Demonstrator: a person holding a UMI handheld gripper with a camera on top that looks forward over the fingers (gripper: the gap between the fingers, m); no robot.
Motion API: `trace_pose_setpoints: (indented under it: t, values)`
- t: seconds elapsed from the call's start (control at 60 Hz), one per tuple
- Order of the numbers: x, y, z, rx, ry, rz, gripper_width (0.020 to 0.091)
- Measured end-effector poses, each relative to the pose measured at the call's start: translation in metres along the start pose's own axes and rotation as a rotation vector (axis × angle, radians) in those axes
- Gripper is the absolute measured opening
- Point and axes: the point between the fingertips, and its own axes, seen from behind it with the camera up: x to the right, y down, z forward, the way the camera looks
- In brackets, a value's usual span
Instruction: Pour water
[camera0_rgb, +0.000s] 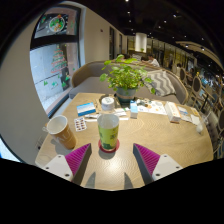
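On the tabletop (150, 135) just ahead of my gripper (110, 158) I see a bottle (108, 126) standing upright, white cap on top and a green label round its body. It stands in line with the gap between the fingers, a little beyond their tips, on its own base. My jaws are spread wide, released, with the magenta pads (76, 157) facing inward and nothing pressed between them; there is a clear gap at either side of the bottle.

Left of the bottle, near it but apart, I see a paper cup (61, 130), upright with its mouth open. I cannot tell what is in it.

Beyond the bottle a blue and white box (87, 108) lies flat, and behind that a potted plant (126, 76) rises with leafy green stems. Some small papers (177, 116) lie farther off toward the right side of the wood surface.

Past the tabletop I see chairs (88, 74) and a large window (50, 62) on the left wall.
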Motion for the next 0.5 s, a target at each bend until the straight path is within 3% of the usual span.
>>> trace_pose_setpoints:
  t: [0.25, 0.5]
  values:
    - [-0.017, 0.02, -0.106, -0.049, 0.05, 0.016, 0.0852]
    - [-0.016, 0.021, -0.127, -0.046, 0.083, 0.03, 0.085]
